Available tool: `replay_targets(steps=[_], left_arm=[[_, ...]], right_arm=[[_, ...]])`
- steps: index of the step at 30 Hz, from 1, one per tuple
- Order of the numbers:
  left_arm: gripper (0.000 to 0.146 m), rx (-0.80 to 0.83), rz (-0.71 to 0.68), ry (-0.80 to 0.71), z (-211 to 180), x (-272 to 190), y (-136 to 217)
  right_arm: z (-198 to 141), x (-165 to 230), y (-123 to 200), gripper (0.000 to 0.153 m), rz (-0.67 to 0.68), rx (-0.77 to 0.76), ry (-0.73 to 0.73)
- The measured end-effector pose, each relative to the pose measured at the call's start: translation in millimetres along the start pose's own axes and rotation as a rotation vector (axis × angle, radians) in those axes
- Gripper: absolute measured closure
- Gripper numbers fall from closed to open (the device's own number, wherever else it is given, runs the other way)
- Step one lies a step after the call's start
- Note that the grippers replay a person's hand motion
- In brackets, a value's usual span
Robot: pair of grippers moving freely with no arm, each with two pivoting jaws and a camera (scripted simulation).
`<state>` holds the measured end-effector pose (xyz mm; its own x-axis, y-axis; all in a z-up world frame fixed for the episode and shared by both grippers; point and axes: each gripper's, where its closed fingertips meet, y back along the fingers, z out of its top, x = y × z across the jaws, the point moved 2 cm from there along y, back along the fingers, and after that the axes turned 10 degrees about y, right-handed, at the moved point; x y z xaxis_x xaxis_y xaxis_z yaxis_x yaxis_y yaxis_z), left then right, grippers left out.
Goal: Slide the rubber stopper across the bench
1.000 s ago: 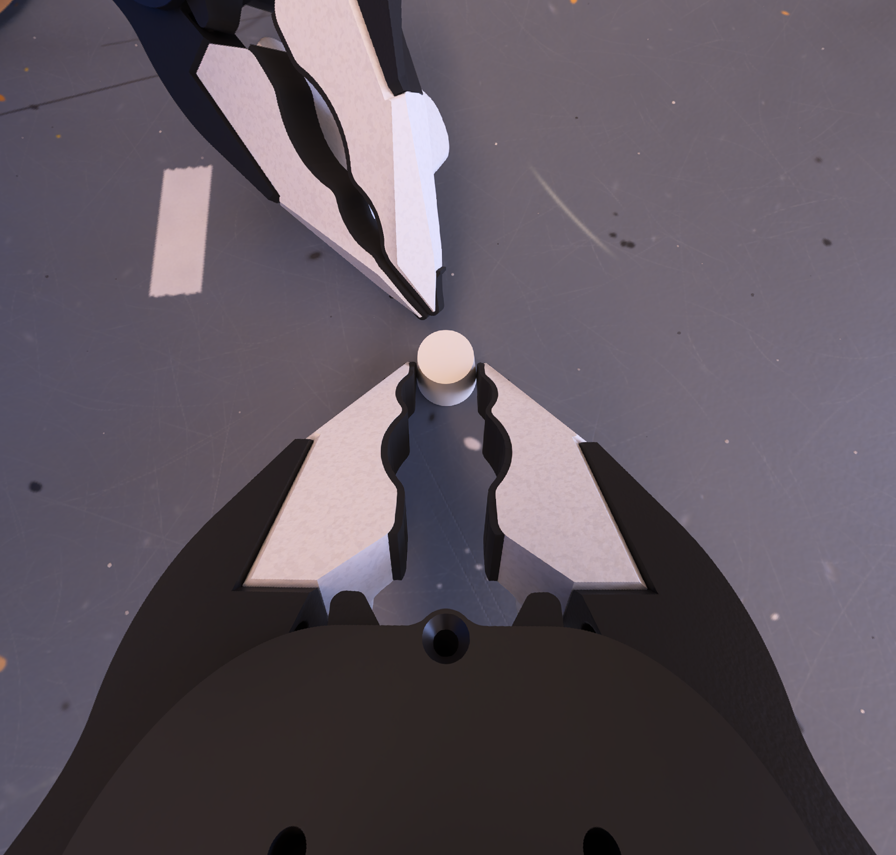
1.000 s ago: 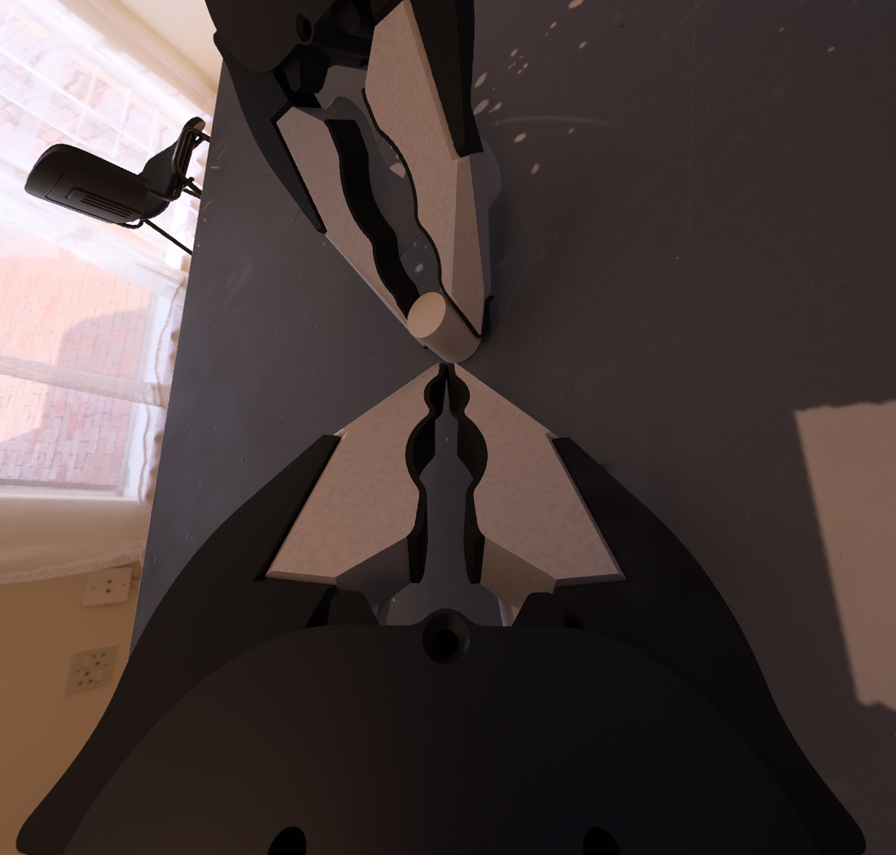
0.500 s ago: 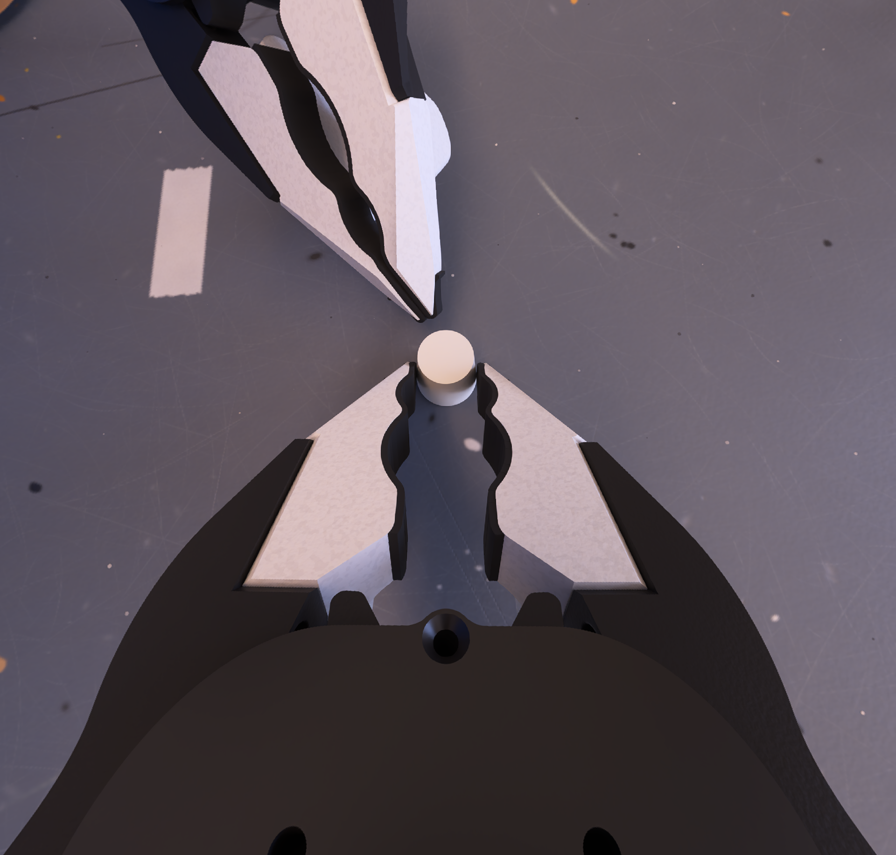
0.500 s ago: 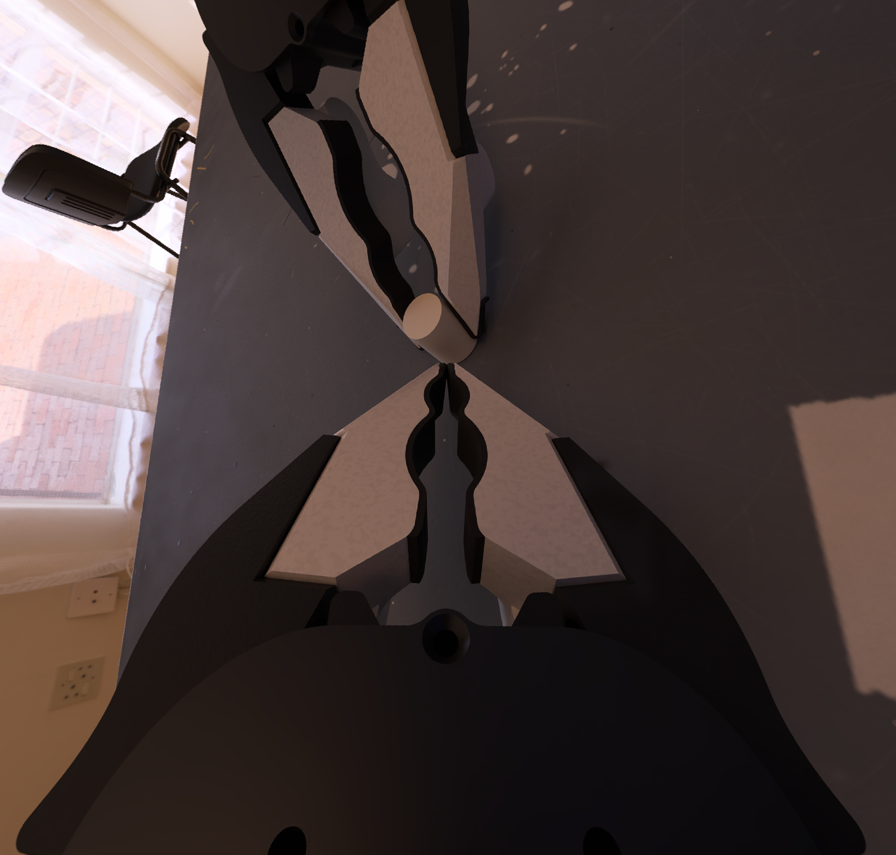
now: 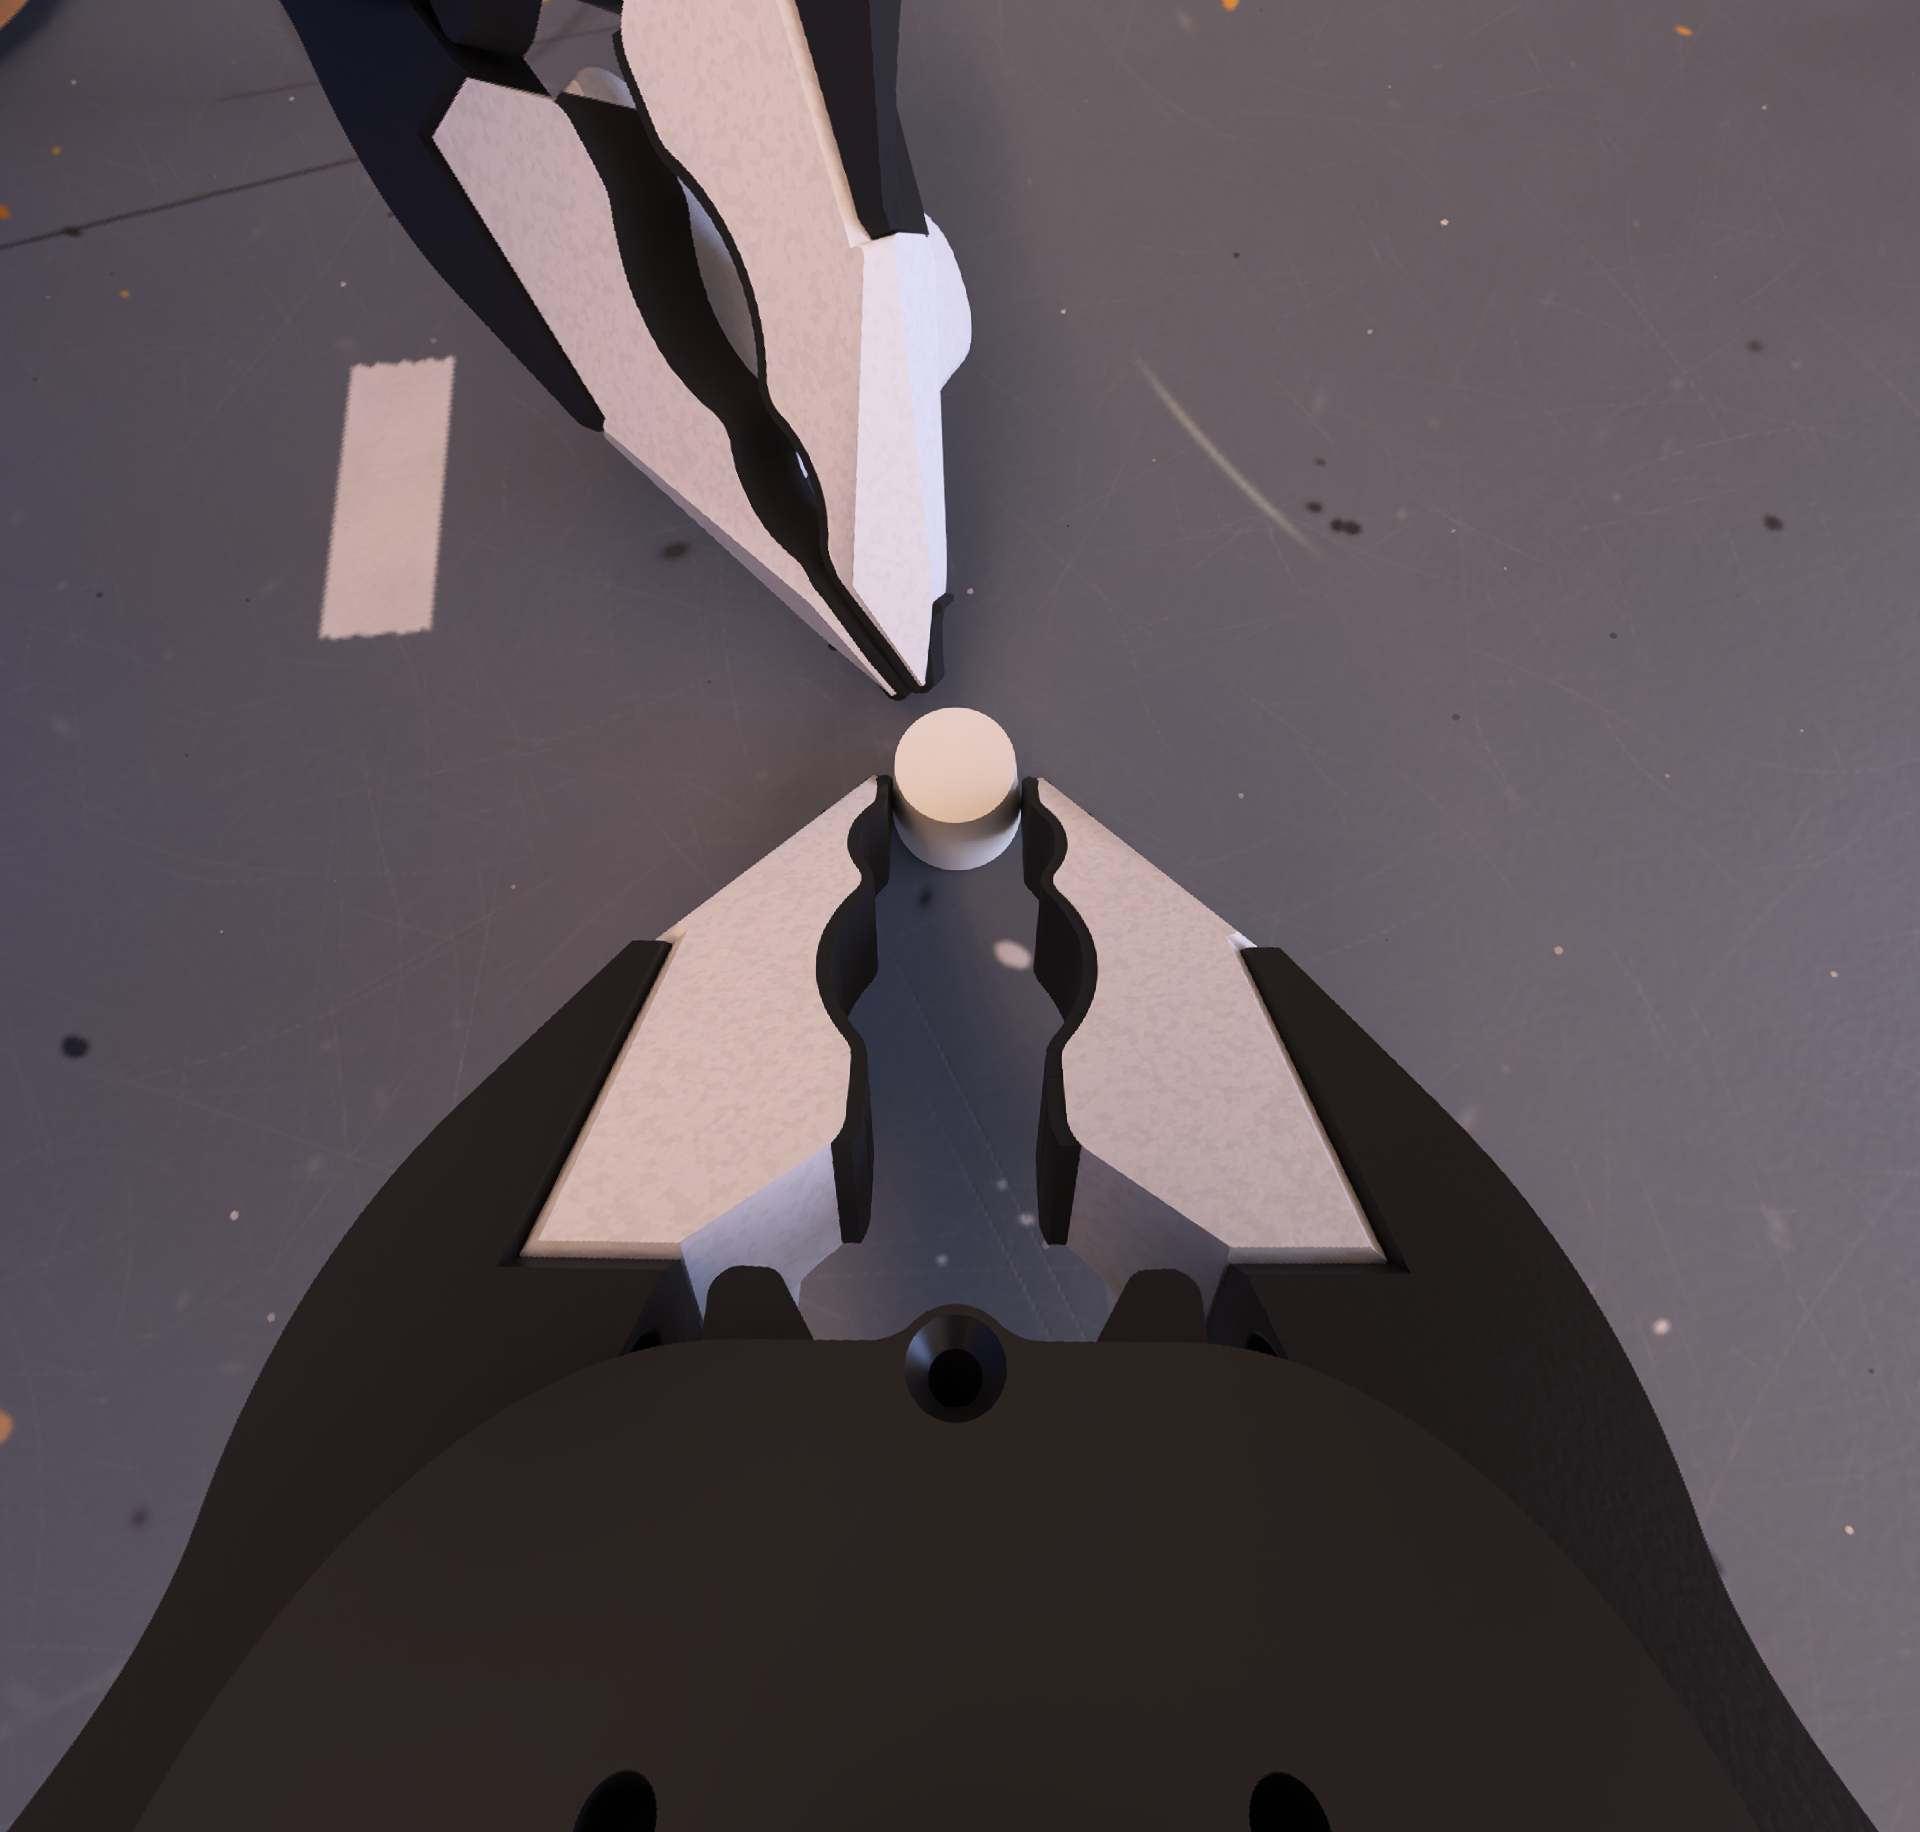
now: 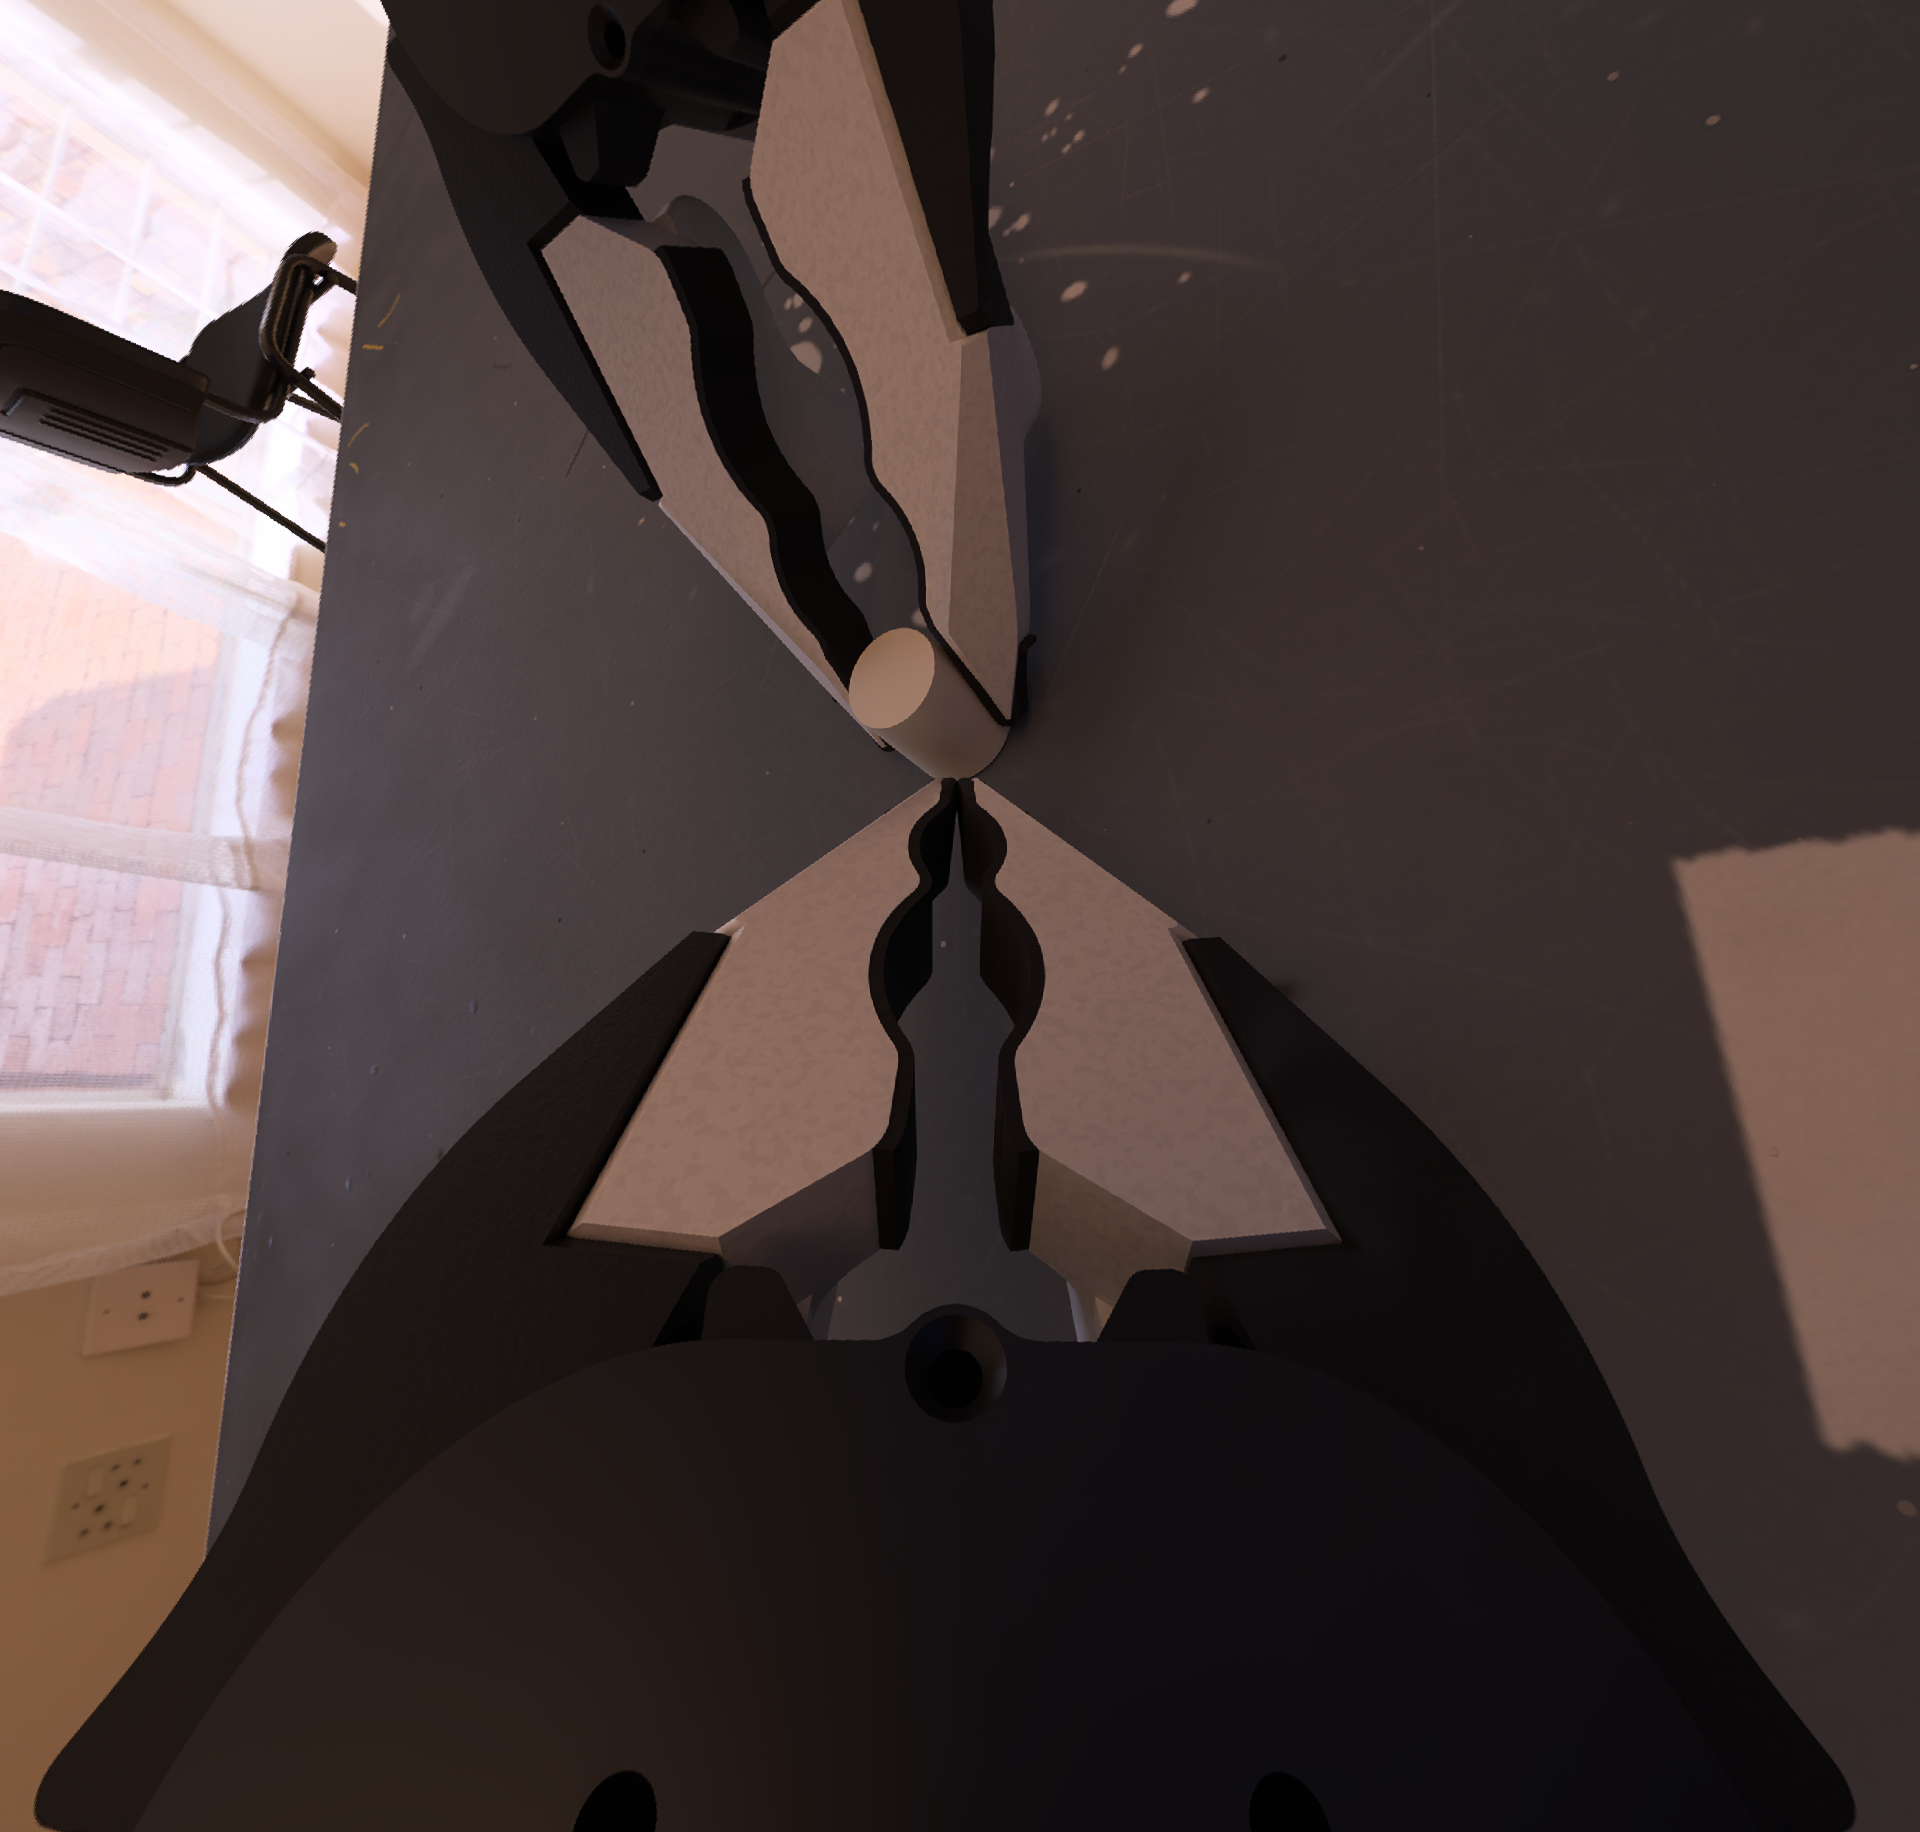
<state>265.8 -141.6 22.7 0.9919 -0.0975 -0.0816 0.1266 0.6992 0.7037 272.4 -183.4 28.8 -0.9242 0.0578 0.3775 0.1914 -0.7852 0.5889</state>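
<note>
A small cream rubber stopper stands upright on the dark grey bench. My left gripper is shut on the stopper, pinching it between its two fingertips. My right gripper comes in from the far side, shut and empty, with its tips just beyond the stopper. In the right wrist view my right gripper points its closed tips at the base of the stopper, which sits in the left gripper. I cannot tell whether the tips touch it.
A strip of pale tape lies on the bench to the left; it shows large at the right of the right wrist view. The bench edge runs along a window side, where a black clamped device sticks out.
The right wrist view has shifted slightly: the window scene and clamped device slid left and down. The left gripper and the stopper hold the same pose.
</note>
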Motion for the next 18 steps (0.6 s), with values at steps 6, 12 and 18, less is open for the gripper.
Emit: replay_targets(steps=[6, 12, 18], left_arm=[[0.121, 0.000, -0.001, -0.001, 0.1, 0.0, -0.1], [0.121, 0.000, -0.001, -0.001, 0.3, 0.0, -0.3], [0.121, 0.000, -0.001, -0.001, 0.6, -0.1, -0.5]], right_arm=[[-0.5, 0.0, -0.7, 0.153, -0.013, 0.013, 0.007], [-0.8, 0.1, -0.6, 0.153, -0.019, 0.013, 0.005], [-1.0, 0.3, -0.5, 0.153, -0.023, 0.014, 0.003]])
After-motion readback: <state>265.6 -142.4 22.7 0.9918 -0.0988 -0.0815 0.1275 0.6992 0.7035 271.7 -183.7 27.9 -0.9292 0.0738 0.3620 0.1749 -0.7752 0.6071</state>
